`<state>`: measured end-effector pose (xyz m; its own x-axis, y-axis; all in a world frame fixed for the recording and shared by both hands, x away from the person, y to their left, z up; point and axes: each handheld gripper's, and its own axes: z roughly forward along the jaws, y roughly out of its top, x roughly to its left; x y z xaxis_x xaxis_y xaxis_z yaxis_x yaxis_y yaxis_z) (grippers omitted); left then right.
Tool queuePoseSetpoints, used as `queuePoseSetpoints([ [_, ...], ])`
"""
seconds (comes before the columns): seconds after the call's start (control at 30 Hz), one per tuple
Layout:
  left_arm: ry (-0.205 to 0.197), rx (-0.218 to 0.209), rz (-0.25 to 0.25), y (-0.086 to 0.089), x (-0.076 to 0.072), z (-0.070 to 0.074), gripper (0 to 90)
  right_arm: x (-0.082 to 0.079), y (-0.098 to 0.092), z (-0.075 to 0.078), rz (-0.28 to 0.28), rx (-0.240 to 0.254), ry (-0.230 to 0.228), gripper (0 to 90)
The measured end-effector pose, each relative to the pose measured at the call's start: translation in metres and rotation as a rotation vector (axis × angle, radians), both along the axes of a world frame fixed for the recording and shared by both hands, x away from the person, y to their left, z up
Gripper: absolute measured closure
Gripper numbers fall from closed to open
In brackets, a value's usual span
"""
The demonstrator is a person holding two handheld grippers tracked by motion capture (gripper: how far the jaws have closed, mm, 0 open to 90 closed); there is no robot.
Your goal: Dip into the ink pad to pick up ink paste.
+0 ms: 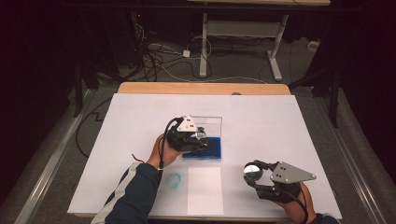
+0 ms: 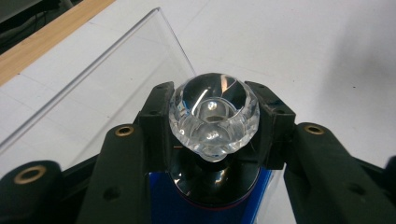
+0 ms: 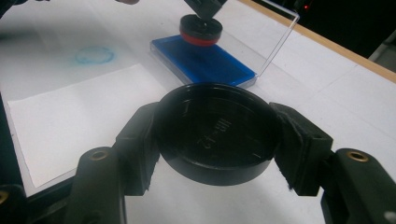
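At the bottom right of the high view, the right claw (image 1: 256,173) is seen held by a hand low over the white-covered bench (image 1: 280,121). A round black cap (image 3: 215,133) is clamped between its two jaws, which press on the cap's left and right rim; in the right gripper view the cap sits at centre frame, tilted slightly, with faint raised lettering on its face. In the high view the cap's face shows pale and shiny.

Just left of that claw, in the lower middle of the high view, a white sheet of paper (image 1: 204,189) is laid flat on the bench. A faint blue ring mark (image 1: 173,179) is seen on the bench surface just beside the paper's left edge.

Farther up, near the middle of the high view, a blue ink pad (image 1: 210,148) lies in its tray, with a clear lid (image 1: 212,123) standing upright along its far edge. The left claw (image 1: 198,137) is held over the left part of the pad. Its jaws are closed on the clear faceted knob (image 2: 214,116) of a round stamp (image 3: 201,29), gripping it from both sides at centre frame in the left gripper view. The stamp's black body with a red band is seen below the knob, directly over the blue pad; whether it is touching the pad cannot be told.

At the top of the high view, the bench's wooden far edge is seen, with cables (image 1: 163,56) on the floor beyond.
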<state>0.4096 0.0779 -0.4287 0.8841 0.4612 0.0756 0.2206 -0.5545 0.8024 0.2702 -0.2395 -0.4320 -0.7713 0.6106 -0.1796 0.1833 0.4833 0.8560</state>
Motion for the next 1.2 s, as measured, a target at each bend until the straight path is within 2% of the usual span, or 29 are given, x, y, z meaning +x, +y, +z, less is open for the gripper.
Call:
queuePoseSetpoints([
  [0.23, -0.01, 0.003, 0.001, -0.01, 0.004, -0.014, 54.1, 0.0, -0.002, -0.001, 0.0, 0.003, 0.002, 38.2],
  [0.33, -0.01, 0.025, 0.0, -0.014, 0.007, -0.018, 54.1, 0.0, -0.001, -0.001, 0.002, 0.005, 0.003, 38.2],
  [0.47, -0.002, 0.016, 0.01, -0.014, 0.009, -0.024, 54.0, 0.001, 0.0, -0.001, 0.009, 0.001, 0.003, 38.2],
  [0.77, 0.012, -0.01, 0.016, -0.01, 0.009, -0.027, 54.2, -0.001, 0.0, -0.001, 0.013, 0.0, 0.003, 38.2],
  [0.87, 0.004, 0.006, 0.022, -0.012, 0.008, -0.027, 54.2, -0.001, 0.0, -0.001, 0.012, -0.001, 0.003, 38.2],
  [1.2, 0.015, 0.02, 0.039, -0.015, 0.008, -0.025, 54.3, -0.001, 0.0, -0.001, 0.012, -0.001, 0.006, 38.1],
])
